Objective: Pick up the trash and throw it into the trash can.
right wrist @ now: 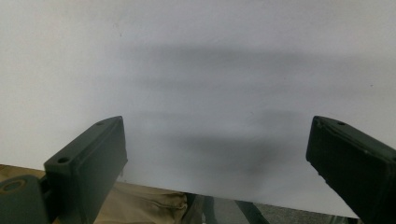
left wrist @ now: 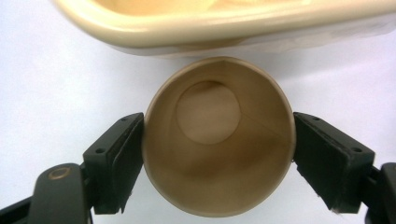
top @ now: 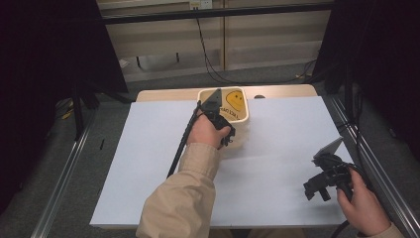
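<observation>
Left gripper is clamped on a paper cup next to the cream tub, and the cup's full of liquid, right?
Not quite. The left gripper does have its jaws against the paper cup beside the cream tub, but the cup is empty: the left gripper view looks straight in to its bare bottom.

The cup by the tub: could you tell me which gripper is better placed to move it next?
Left. The left gripper already has its jaws against both sides of the cup, beside the tub. The right gripper is open, far off.
</observation>
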The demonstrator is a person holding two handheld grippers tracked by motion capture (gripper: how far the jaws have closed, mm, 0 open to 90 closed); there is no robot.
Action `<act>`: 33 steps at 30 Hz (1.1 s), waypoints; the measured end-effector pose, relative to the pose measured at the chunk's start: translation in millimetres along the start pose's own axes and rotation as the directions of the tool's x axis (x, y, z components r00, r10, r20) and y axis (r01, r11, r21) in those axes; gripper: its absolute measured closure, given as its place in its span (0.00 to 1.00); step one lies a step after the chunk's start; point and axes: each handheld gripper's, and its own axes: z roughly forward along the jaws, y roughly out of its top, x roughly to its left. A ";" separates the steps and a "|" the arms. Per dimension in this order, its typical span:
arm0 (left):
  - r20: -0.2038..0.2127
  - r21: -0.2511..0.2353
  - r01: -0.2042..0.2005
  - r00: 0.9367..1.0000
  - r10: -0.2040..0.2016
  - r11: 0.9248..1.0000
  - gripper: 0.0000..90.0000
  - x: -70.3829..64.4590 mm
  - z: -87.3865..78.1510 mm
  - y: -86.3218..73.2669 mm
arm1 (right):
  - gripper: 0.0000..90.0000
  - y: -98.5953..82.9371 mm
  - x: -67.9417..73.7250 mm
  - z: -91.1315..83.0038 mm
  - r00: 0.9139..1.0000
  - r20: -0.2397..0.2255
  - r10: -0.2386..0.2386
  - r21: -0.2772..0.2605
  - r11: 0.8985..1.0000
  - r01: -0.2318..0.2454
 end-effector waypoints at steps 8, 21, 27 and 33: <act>-0.001 -0.012 0.001 1.000 -0.001 1.000 0.23 0.3 -28.5 4.0 | 0.05 0.0 0.3 -0.8 1.000 -0.002 0.008 -0.004 1.000 -0.008; -0.010 -0.032 -0.015 1.000 0.015 0.999 0.23 2.0 -82.1 15.9 | 0.06 -0.2 -1.6 -1.1 1.000 -0.004 0.001 -0.007 1.000 -0.001; -0.005 -0.043 -0.016 1.000 0.016 0.999 0.23 4.9 -110.0 23.0 | 0.05 -0.4 -1.1 -2.3 1.000 -0.002 0.014 0.000 1.000 -0.014; -0.028 -0.065 -0.013 1.000 0.012 0.998 0.23 5.0 -124.9 26.8 | 0.06 -0.3 -1.3 -2.6 1.000 -0.001 0.005 0.002 1.000 -0.005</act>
